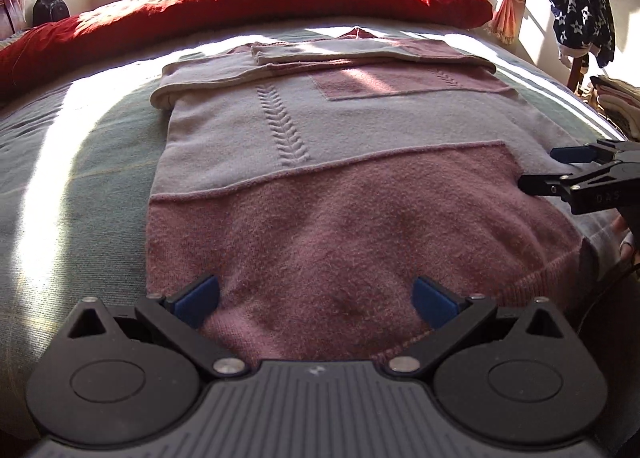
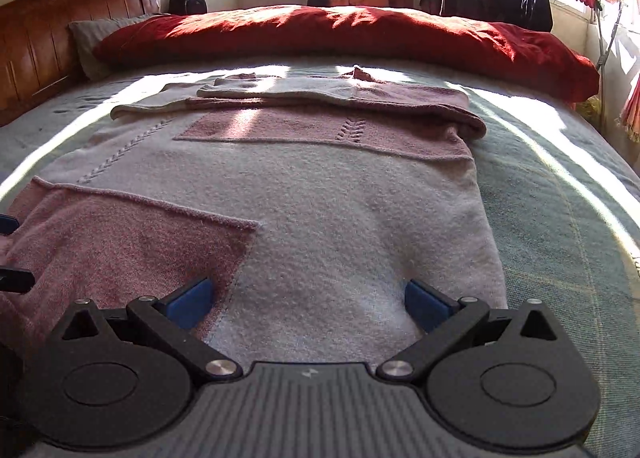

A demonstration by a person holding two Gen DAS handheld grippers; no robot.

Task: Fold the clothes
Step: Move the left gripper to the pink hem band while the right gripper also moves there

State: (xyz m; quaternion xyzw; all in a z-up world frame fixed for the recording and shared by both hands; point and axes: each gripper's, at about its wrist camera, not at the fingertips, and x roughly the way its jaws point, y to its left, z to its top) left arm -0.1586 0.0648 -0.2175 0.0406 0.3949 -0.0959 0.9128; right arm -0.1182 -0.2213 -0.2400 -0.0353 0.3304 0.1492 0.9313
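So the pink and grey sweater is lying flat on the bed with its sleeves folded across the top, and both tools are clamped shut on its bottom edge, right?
Not quite. The sweater lies flat on the bed with its sleeves folded across, but both tools are open. The left wrist view shows the left tool with fingers spread, and the right wrist view shows the right tool likewise.

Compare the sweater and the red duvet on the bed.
The sweater is pink and pale grey patchwork knit; the red duvet is one solid colour. The sweater lies flat with sleeves folded across its top; the duvet is bunched in a long heap beyond it. Both rest on the green bedspread.
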